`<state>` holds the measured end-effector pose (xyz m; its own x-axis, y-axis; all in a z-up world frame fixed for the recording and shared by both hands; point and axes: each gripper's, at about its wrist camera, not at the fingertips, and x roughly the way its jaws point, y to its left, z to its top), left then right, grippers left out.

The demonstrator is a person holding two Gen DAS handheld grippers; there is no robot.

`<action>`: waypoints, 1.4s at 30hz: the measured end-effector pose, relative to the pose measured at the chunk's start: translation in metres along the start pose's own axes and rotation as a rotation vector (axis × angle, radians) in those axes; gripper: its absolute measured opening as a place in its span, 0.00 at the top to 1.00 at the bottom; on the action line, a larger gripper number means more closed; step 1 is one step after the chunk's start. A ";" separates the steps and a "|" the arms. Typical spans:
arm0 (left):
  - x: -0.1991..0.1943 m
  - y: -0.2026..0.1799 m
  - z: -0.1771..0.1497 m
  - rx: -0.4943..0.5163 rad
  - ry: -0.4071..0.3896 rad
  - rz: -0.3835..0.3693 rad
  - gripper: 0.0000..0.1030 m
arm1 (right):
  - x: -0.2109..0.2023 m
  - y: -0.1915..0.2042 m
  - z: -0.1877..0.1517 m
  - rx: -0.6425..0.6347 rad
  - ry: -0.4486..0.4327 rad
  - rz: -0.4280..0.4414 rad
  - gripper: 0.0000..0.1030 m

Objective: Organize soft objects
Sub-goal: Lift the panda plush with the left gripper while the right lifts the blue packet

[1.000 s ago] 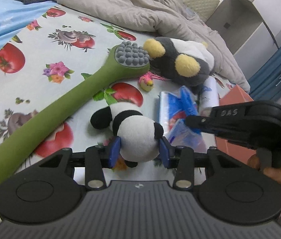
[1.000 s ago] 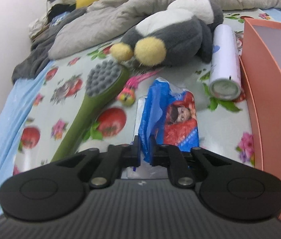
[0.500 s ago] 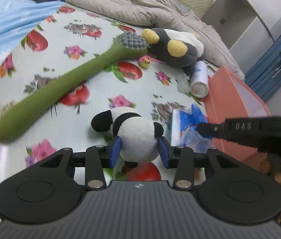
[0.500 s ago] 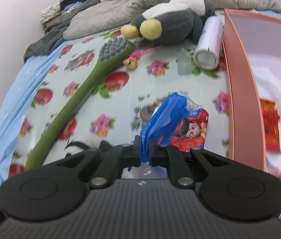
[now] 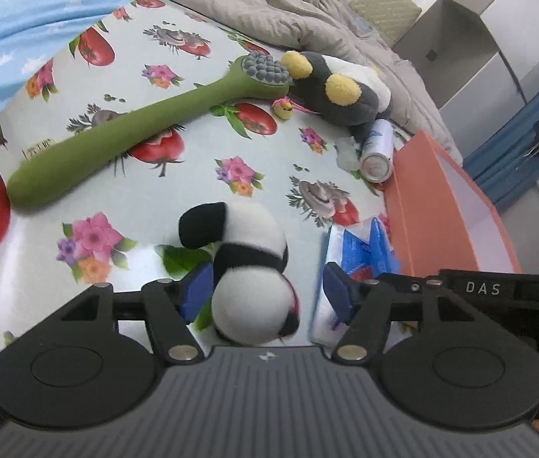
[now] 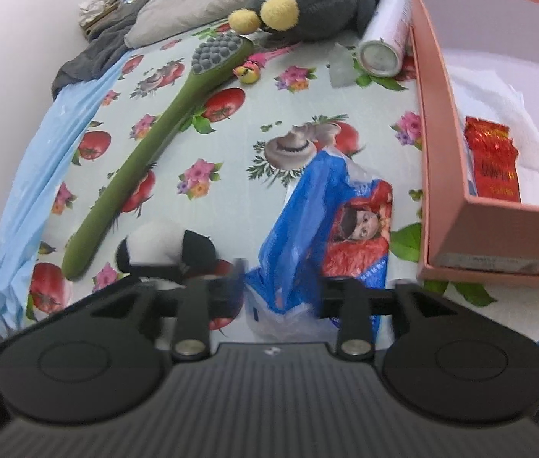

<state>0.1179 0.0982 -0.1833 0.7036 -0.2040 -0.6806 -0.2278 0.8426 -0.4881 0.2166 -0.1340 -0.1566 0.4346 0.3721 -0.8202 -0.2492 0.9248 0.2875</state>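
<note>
A small panda plush (image 5: pixel 248 267) lies on the flowered sheet between the blue pads of my left gripper (image 5: pixel 267 292). Its jaws are opening; the right pad stands clear of the plush and the left pad sits just beside it. A blue and red plastic packet (image 6: pixel 319 229) lies between the fingers of my right gripper (image 6: pixel 280 286), whose jaws are also opening and stand off the packet. The panda plush (image 6: pixel 162 242) shows at the right wrist view's left, and the packet (image 5: pixel 361 255) at the left wrist view's right.
An orange box (image 6: pixel 433 122) holding white paper and a red packet (image 6: pixel 492 160) stands to the right. A long green massager (image 5: pixel 135 129), a penguin plush (image 5: pixel 334 87), a small bird toy (image 5: pixel 284 107) and a white can (image 5: pixel 378 149) lie farther back. A grey blanket (image 5: pixel 277 11) is bunched behind.
Both grippers carried their objects toward the near end of the bed beside the orange box, then spread their jaws. The panda and the packet now lie on the sheet.
</note>
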 end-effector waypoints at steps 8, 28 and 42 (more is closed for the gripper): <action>0.013 -0.005 -0.005 -0.008 0.015 0.007 0.32 | 0.009 -0.003 0.008 0.022 -0.036 -0.045 0.54; 0.032 -0.007 -0.003 -0.001 0.056 0.037 0.32 | 0.028 -0.017 0.008 0.006 -0.049 -0.066 0.83; 0.043 -0.019 -0.002 0.049 0.059 0.111 0.33 | 0.020 -0.019 -0.006 -0.073 -0.042 -0.035 0.87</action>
<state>0.1511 0.0729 -0.2040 0.6346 -0.1360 -0.7608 -0.2677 0.8848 -0.3815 0.2249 -0.1445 -0.1819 0.4797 0.3442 -0.8071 -0.2947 0.9296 0.2212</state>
